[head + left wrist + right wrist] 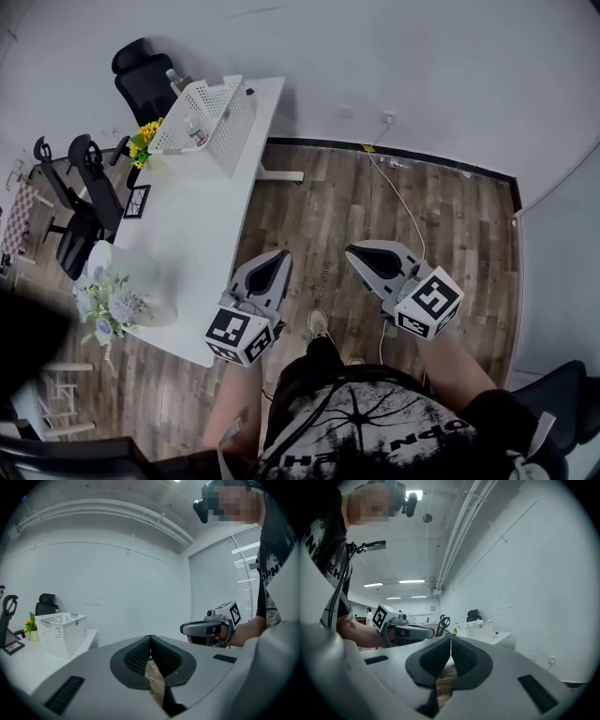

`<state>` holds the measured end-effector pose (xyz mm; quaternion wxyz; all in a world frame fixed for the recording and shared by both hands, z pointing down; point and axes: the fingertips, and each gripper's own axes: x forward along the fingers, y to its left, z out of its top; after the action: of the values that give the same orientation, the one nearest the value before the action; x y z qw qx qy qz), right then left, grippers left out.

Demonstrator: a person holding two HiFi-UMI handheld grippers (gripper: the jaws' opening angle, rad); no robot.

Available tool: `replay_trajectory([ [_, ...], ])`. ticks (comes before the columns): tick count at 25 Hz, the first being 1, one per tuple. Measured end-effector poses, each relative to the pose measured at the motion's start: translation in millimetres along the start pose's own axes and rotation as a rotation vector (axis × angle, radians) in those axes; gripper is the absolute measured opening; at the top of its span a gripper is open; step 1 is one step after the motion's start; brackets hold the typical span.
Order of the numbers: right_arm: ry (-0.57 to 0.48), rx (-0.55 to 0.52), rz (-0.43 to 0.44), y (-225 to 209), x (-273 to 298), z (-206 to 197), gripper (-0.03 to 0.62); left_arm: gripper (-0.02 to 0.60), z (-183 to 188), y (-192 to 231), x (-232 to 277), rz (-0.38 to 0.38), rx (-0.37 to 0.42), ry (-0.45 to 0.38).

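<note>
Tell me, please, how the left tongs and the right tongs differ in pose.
The left tongs hang beside the white table's edge; the right tongs hang over wooden floor. The left tongs point almost straight ahead; the right tongs slant inward. Both are shut and empty.

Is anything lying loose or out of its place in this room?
A white cable trails loose across the floor from the wall socket toward the person, where somebody could trip. The basket stands upright on the table.
</note>
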<state>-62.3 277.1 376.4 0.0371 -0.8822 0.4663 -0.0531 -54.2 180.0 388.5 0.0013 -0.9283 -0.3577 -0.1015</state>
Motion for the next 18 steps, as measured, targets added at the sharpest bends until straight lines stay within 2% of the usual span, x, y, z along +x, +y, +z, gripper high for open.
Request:
replay_trajectory([
  [9,-0.010,-0.033,-0.022,-49.7,105.5,29.7,0.021,0.011,21.1,104.1,25.7,-0.010,0.013,-0.006],
  [18,-0.020,-0.057,-0.016,-75.7,192.3,42.6,0.021,0.011,31.6,195.1,38.3,0.011,0.020,-0.032],
])
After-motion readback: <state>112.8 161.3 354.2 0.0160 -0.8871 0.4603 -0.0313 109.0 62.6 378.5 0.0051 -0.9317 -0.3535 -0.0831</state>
